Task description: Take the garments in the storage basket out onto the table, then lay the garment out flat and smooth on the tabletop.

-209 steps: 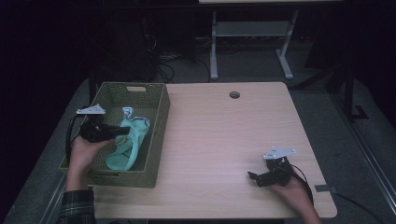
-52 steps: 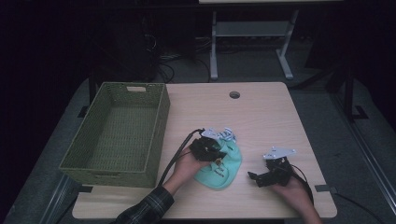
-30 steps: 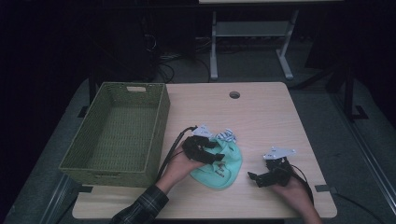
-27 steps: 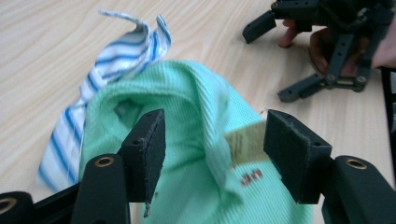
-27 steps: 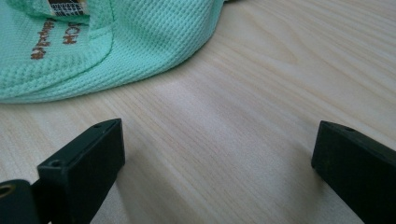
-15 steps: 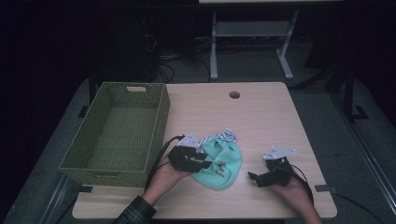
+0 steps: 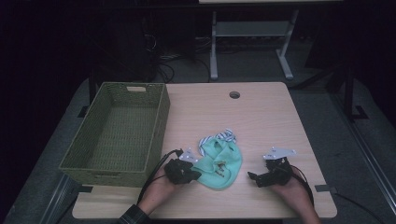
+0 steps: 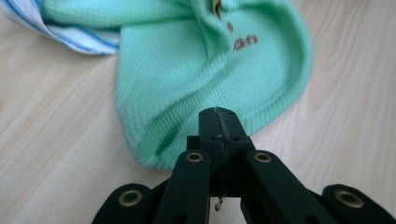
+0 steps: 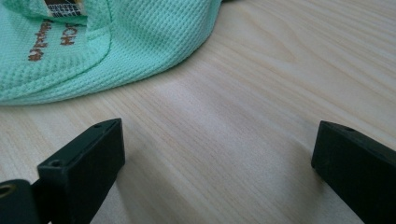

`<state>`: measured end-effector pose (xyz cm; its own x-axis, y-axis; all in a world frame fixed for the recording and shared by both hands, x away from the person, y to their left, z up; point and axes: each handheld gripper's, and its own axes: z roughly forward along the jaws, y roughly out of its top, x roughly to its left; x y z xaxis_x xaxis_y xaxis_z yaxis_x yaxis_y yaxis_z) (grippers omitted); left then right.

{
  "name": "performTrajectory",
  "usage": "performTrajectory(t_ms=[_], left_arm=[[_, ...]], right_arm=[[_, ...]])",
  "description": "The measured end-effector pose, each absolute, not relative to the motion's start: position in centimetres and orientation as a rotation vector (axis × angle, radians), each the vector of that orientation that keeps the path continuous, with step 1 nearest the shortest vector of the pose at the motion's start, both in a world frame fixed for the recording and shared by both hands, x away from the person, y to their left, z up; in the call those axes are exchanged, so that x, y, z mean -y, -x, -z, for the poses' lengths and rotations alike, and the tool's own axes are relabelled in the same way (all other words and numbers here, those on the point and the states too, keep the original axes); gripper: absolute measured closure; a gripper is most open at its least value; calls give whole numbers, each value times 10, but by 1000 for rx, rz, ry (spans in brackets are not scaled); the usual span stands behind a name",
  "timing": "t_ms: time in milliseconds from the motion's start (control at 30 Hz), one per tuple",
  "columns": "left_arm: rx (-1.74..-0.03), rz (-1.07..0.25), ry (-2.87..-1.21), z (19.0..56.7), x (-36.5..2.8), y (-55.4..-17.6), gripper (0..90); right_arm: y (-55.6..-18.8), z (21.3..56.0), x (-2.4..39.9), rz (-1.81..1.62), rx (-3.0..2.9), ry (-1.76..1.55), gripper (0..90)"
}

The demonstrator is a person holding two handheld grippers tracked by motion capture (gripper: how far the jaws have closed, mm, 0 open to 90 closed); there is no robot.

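So there's one mint green garment (image 7: 219, 165) lying crumpled on the desk (image 7: 261, 116), near the front edge, just right of the basket. It's got a blue and white striped bit (image 7: 227, 136) sticking out at the far end and some brown lettering on the knit; I can't read the words. In my left gripper view the cloth spreads out ahead of me, with the striped trim off at the upper left.

My left gripper (image 8: 218, 122) sits at the near left edge of that garment. Its jaws have just been closing and now they're clenched tight together, pad against pad. The tips are over the hem, but I honestly can't tell if any fabric is pinched between them.

My right gripper (image 7: 256, 178) rests on the bare desk just right of the garment, apart from it, jaws spread wide with nothing but wood grain between them.

Containers: one green woven basket (image 7: 161, 116) on the left side of the desk, nothing in it, only the woven bottom showing. There's also one round cable hole (image 7: 234, 95) in the desk near the far edge.
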<state>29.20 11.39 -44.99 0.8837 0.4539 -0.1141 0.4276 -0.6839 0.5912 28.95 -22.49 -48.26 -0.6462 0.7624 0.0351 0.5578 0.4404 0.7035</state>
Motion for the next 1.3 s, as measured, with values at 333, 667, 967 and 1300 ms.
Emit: performTrajectory(t_ms=[333,667,967,1300], left_arm=[[-633,-79,-2448,453,-109,-292,896],[-633,-35,-2445,453,-112,-295,878],[-644,-25,-2459,452,-110,-297,896],[-659,-15,-2468,452,-110,-298,897]], right_arm=[[-293,474,225,-1020,-2421,-1107,171],[-311,454,217,-1124,-2462,-1039,391],[-334,441,212,-1195,-2469,-1002,624],[-367,441,201,-1203,-2473,-1033,698]])
